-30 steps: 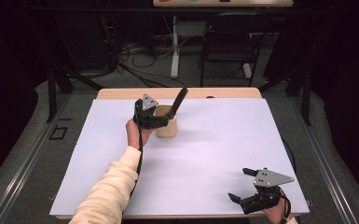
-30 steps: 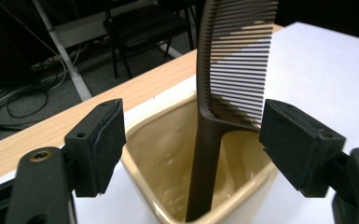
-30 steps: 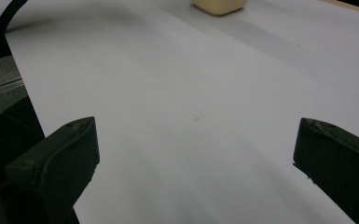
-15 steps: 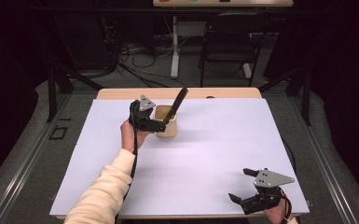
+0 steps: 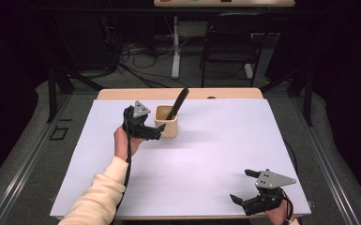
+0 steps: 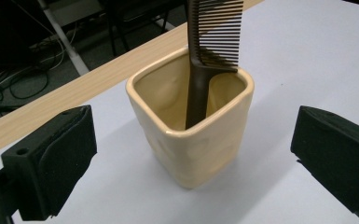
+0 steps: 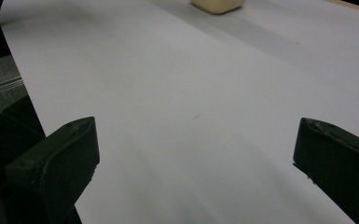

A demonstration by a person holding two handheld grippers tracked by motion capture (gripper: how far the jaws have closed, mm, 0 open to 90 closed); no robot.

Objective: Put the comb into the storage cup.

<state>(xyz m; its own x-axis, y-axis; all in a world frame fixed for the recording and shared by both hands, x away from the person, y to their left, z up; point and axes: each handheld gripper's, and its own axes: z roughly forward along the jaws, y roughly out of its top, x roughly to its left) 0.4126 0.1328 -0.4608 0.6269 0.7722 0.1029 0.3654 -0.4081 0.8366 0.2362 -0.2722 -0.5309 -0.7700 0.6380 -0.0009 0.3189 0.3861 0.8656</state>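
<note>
Two hand-held grippers work over a white table (image 5: 192, 159) whose bare wooden edge runs along its far side. In the high view the left gripper (image 5: 154, 133) sits a little above and left of the frame's centre, just beside a cream square cup (image 5: 167, 123), its jaws pointing toward the cup's left wall. Its jaws have just been opening and now stand wide apart, with nothing pressed between them. In the left gripper view the cup (image 6: 191, 130) stands upright in the middle of the frame on the white surface, between the two black jaws but clear of both, which sit at the lower left and lower right corners. A dark comb (image 6: 205, 46) stands in the cup handle down, leaning against the cup's far rim, its teeth rising out of the top of the frame; in the high view the comb (image 5: 178, 103) tilts toward the upper right. The right gripper (image 5: 246, 187) rests low in the lower right of the high view, near the table's near edge and well apart from the cup, its jaws spread wide over bare table.
</note>
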